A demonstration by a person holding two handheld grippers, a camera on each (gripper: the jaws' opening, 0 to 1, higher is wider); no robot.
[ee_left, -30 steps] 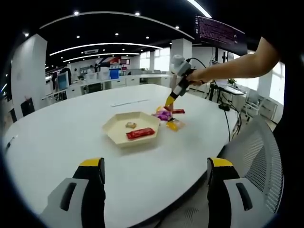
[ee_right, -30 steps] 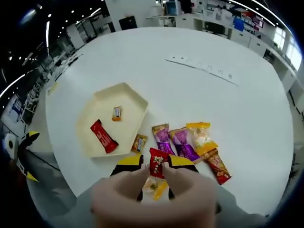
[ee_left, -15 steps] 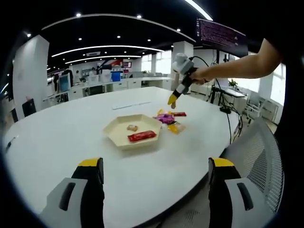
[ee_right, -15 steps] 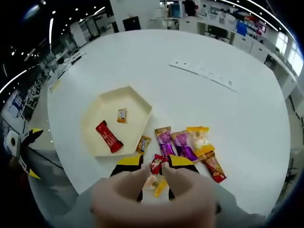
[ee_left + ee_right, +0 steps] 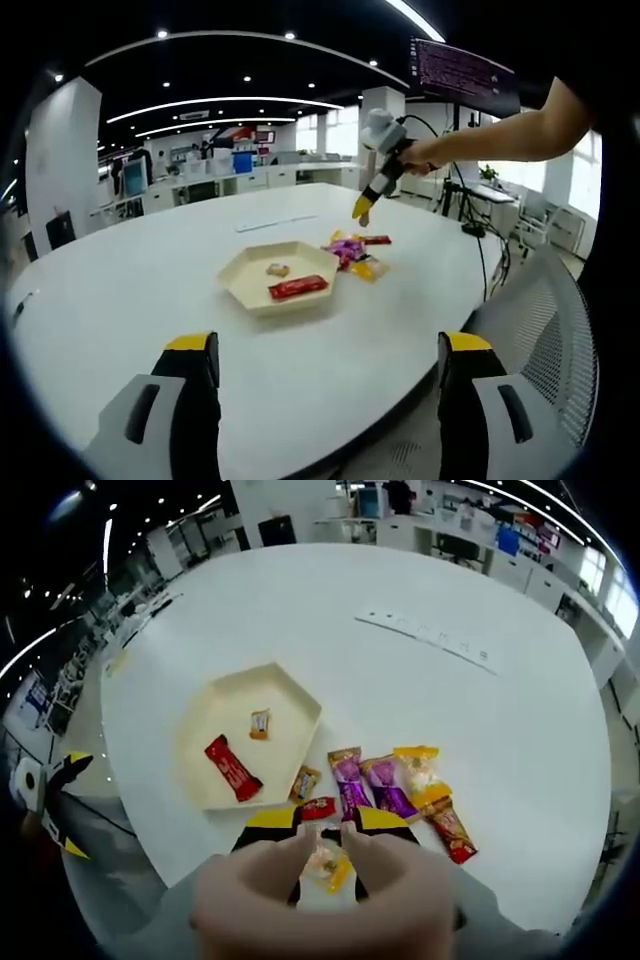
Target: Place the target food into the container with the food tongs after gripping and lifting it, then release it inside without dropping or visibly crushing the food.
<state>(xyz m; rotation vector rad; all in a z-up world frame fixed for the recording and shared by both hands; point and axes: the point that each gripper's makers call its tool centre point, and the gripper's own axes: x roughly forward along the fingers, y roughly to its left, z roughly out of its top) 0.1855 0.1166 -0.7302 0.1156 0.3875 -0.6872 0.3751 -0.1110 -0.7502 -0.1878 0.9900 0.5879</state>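
A cream hexagonal tray [image 5: 272,692] [image 5: 245,268] holds a long red bar [image 5: 232,768] and a small orange sweet [image 5: 260,723]. Loose wrapped candies lie right of it: a small orange one [image 5: 305,782], two purple ones [image 5: 347,780], a yellow-white one [image 5: 422,768] and a red-orange one [image 5: 452,830]. My right gripper [image 5: 325,820] [image 5: 361,210] hangs above this pile, shut on a small red candy [image 5: 318,808] that sits crosswise at its tips. My left gripper [image 5: 327,345] is open, low at the table's near edge, with nothing in it.
The round white table [image 5: 120,290] has a pale strip [image 5: 430,635] beyond the candies. A mesh chair [image 5: 545,320] stands at the right by the table edge. A person's arm [image 5: 490,140] reaches over from the right. Desks and screens fill the background.
My right gripper has risen off the candy pile with the red candy, which now looks smaller and turned sideways at the tips. The left gripper has stayed put.
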